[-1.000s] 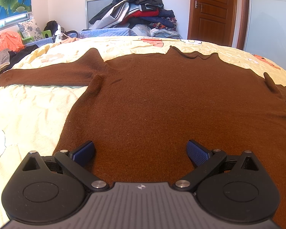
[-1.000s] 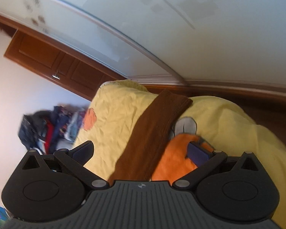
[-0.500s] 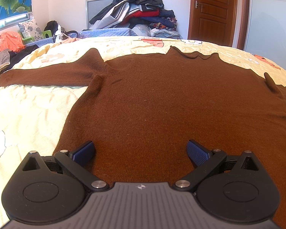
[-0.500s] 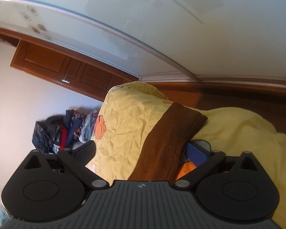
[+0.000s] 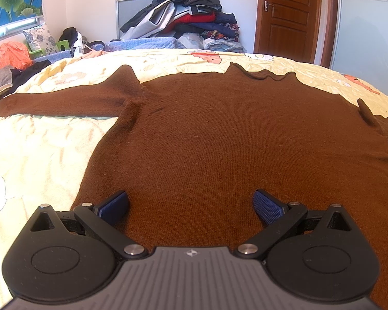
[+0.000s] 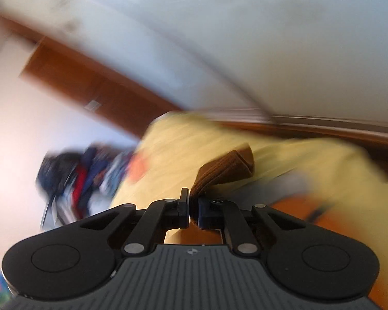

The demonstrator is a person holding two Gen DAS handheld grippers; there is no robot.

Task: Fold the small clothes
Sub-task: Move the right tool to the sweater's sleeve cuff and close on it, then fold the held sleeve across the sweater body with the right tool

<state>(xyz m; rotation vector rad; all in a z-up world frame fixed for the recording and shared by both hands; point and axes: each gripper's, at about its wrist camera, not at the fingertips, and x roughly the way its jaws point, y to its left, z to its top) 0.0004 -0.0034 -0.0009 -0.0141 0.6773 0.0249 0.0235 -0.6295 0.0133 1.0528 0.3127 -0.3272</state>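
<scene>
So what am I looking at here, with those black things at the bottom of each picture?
Those are hand-held tongs; a person holds one in each hand, and each carries a camera looking forward along its two fingers. The left tongs stand open over a brown knitted sweater spread flat on a pale yellow bedspread, touching nothing that shows. The right tongs have pinched shut on the ribbed cuff of the sweater's sleeve; that picture is blurred. A heap of clothes sits behind the bed by a brown wooden door.
</scene>
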